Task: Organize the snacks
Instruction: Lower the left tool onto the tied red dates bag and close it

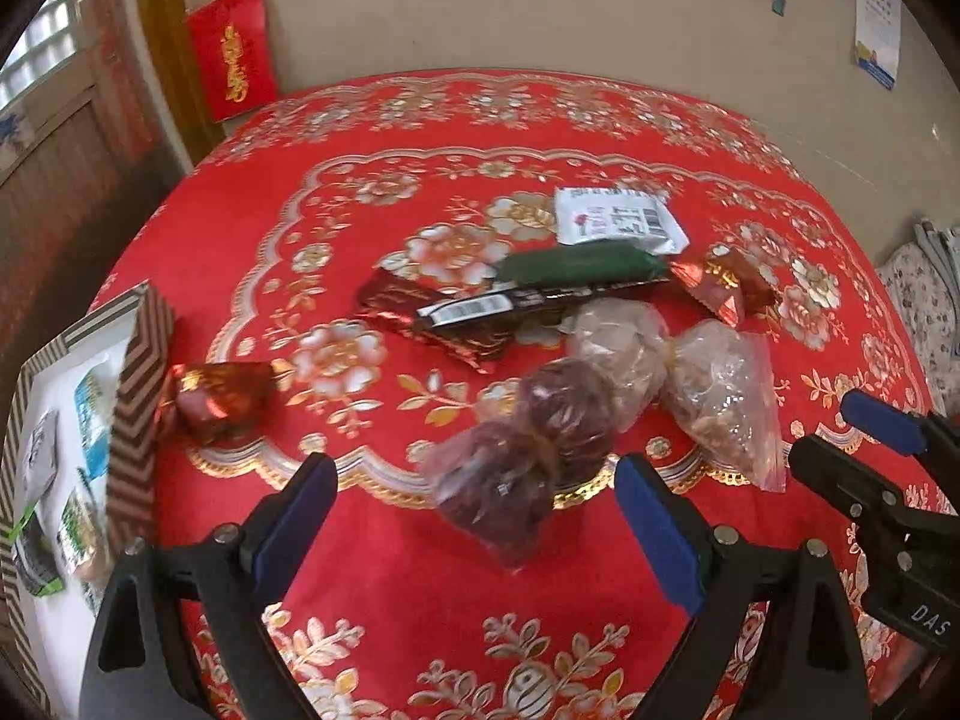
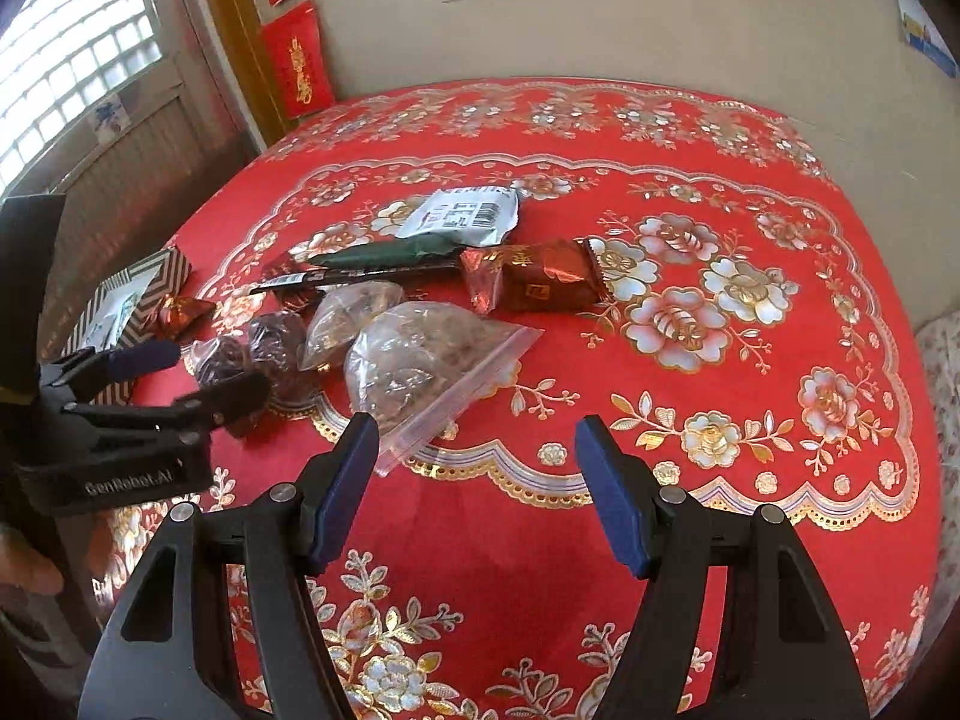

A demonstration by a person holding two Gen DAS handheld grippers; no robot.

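Snacks lie in a heap on the red flowered tablecloth [image 1: 456, 600]. Nearest is a clear bag of dark red dates [image 1: 522, 456], and my left gripper [image 1: 474, 516] hovers open over it, pads clear of it. Behind it lie two clear bags of nuts [image 1: 624, 354] [image 1: 726, 402], a black bar [image 1: 528, 300], a green packet [image 1: 582, 261], a white packet [image 1: 618, 219] and a red foil sweet [image 1: 720, 282]. My right gripper [image 2: 477, 468] is open and empty, just short of the zip bag of nuts [image 2: 414, 372]. Each gripper shows in the other's view: right gripper [image 1: 840, 438], left gripper [image 2: 198, 375].
A box with a chevron-striped rim [image 1: 141, 396] holding several packets sits at the table's left edge, a small red foil sweet [image 1: 222, 396] beside it. A beige wall stands behind the table, a window at left, a patterned cushion [image 1: 924, 300] at right. A person's hand [image 2: 30, 570] shows at lower left.
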